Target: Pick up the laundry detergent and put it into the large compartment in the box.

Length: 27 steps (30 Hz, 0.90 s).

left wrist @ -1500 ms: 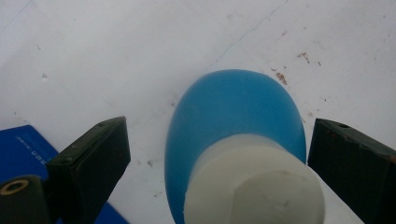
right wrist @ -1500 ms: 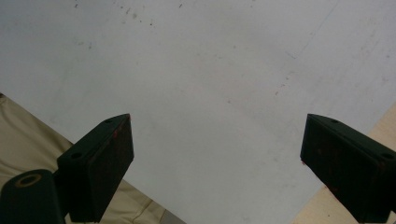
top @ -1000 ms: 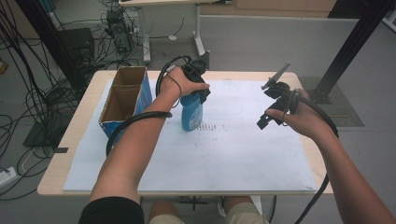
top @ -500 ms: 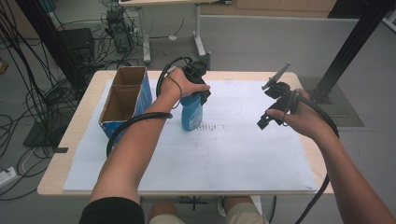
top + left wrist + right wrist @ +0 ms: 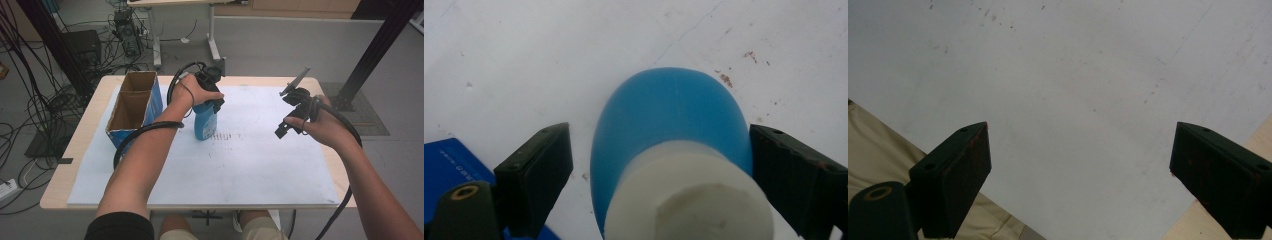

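Holding the left gripper (image 5: 210,92) over the blue bottle (image 5: 205,122), you have it pointed down at the bottle's top. The bottle stands upright on the white mat (image 5: 240,165), just right of the open cardboard box (image 5: 134,102) at the mat's far left. In the left gripper view, the bottle (image 5: 669,120) and its white cap (image 5: 689,195) sit between the two black jaws. The right-hand jaw lies against the bottle's shoulder or very near it; the left-hand jaw stands off with a strip of mat visible in the gap. The jaws have just been closing around the bottle, but both pads do not yet press on it, so treat the gripper as not yet clamped. A corner of the blue box wall (image 5: 449,165) shows at the lower left of that view.

Your right gripper (image 5: 290,112) is held above the right part of the mat, well apart from the bottle, tilted down toward the sheet. In the right gripper view, its jaws stand wide apart with nothing between them, over bare mat (image 5: 1073,90). The wooden table (image 5: 330,85) edge shows beyond the mat on that side.
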### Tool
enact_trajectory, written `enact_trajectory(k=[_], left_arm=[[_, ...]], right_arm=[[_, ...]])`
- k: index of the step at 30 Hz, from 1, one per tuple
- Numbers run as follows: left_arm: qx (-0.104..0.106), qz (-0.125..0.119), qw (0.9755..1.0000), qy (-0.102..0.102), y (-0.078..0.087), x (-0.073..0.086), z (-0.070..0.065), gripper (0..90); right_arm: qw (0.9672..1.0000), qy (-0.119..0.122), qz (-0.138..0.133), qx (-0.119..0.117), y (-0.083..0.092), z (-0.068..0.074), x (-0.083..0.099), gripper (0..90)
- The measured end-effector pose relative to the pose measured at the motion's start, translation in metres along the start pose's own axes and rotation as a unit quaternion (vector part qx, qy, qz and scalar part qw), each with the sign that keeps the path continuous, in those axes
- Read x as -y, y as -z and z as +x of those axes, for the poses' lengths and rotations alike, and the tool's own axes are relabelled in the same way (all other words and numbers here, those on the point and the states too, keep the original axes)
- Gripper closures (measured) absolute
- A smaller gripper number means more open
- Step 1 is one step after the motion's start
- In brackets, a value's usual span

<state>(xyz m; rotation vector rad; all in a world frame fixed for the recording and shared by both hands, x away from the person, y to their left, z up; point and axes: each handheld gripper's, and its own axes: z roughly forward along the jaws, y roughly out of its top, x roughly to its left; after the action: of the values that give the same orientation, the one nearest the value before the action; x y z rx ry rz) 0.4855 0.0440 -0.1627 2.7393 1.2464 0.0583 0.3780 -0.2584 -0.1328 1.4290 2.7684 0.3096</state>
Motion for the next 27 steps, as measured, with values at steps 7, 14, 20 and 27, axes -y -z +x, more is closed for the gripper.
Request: enact_trajectory(k=[7, 14, 20, 27], left_arm=[[-0.006, 0.003, 0.9999, -0.008, -0.0015, -0.0008, -0.0036, 20.4], [-0.009, 0.005, 0.9998, -0.014, -0.0012, -0.0014, -0.0058, 26.9], [-0.013, 0.005, 0.9997, -0.018, -0.0015, -0.0006, -0.0072, 31.8], [-0.009, 0.007, 0.9997, -0.024, -0.0014, -0.0012, -0.0064, 36.8]], right_arm=[[1.0000, 0.000, 0.001, -0.001, -0.0009, -0.0001, -0.0002, 9.6], [1.0000, -0.001, -0.001, 0.000, 0.0000, -0.0006, 0.0007, 9.6], [1.0000, -0.001, 0.000, -0.002, -0.0015, -0.0003, 0.0000, 9.6], [1.0000, -0.001, 0.000, -0.002, -0.0018, 0.0005, -0.0009, 9.6]])
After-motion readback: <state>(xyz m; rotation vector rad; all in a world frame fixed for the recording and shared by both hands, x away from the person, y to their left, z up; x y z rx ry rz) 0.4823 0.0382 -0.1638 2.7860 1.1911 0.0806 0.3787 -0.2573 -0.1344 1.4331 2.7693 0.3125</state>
